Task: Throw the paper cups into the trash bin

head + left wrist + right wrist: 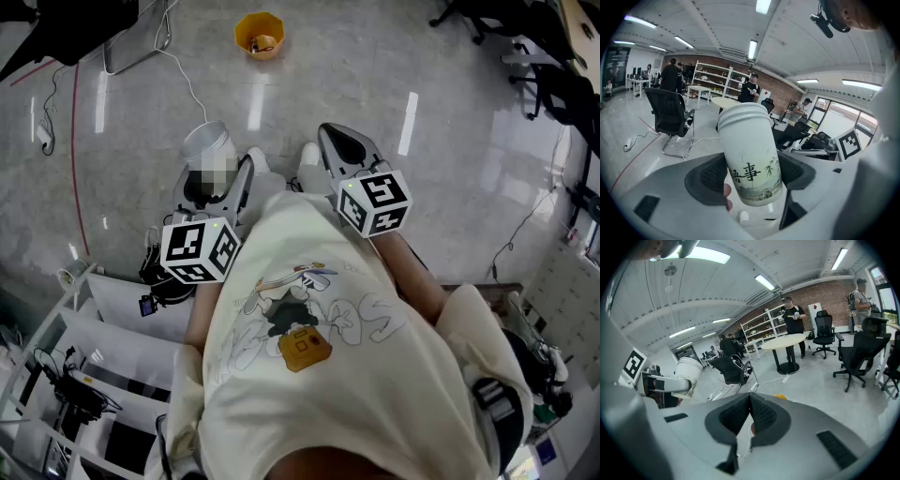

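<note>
— Looking down from the head, where was the cup [208, 145]?
— Off the floor [375, 56], clamped in the left gripper [221, 183], out in front of the person. The bin [259, 36] stood well ahead, so I'd say the cup was being carried, not dropped yet.
— And along the left gripper?
— Both pads [710, 176] pressed the cup near its base, with the jaws spread wide because the cup is wide.
— The right gripper [339, 142]?
— Its own view showed the jaws together on nothing. It looked idle to me, held beside the left one, perhaps to stay clear. The cup showed off to its left, and a bit of the bin peeked over the jaws.
</note>
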The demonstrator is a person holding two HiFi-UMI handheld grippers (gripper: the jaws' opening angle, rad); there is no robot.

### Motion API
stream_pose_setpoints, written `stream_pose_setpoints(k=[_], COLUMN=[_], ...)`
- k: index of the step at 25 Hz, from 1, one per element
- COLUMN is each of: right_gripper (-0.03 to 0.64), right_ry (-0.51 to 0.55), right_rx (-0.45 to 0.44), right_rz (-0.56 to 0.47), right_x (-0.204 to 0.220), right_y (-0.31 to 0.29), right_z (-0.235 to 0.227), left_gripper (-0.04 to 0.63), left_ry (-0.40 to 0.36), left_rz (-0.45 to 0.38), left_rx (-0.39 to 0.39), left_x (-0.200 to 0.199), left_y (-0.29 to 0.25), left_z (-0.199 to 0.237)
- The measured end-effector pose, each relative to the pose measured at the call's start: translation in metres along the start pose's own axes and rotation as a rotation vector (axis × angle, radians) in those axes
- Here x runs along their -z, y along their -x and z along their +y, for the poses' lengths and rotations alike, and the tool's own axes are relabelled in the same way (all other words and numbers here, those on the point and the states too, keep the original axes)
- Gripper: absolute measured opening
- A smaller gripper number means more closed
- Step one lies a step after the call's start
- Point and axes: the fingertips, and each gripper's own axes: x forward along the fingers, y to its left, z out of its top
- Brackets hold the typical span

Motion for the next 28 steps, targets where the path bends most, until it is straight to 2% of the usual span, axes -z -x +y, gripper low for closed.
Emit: stream_pose_setpoints(k=[11, 15, 22, 28], right_gripper=[0.008, 0.008, 0.008, 0.008], right_ry=[0.037, 0.009, -0.022, -0.055], right_rx=[-0.011, -0.021, -0.01, -0.047], right_rz=[0.008, -0.005, -0.036, -0.017], right_x=[0.001, -0.001, 0.0, 0.006], right_y=[0.002, 0.008, 0.033, 0.026], right_z=[0.011, 0.006, -0.035, -0.057], left_gripper=[0.337, 0.337, 0.337, 0.337], left_ry=[-0.022, -0.03, -0.051, -0.02], left_rz=[0.01, 0.018, 0.011, 0.008], left_rx=[0.025, 0.029, 0.021, -0.01], left_x=[-0.001, -0.001, 0.002, 0.007], left_y=[-0.006, -0.009, -0.021, -0.032], left_z=[-0.012, -0.021, -0.057, -0.068])
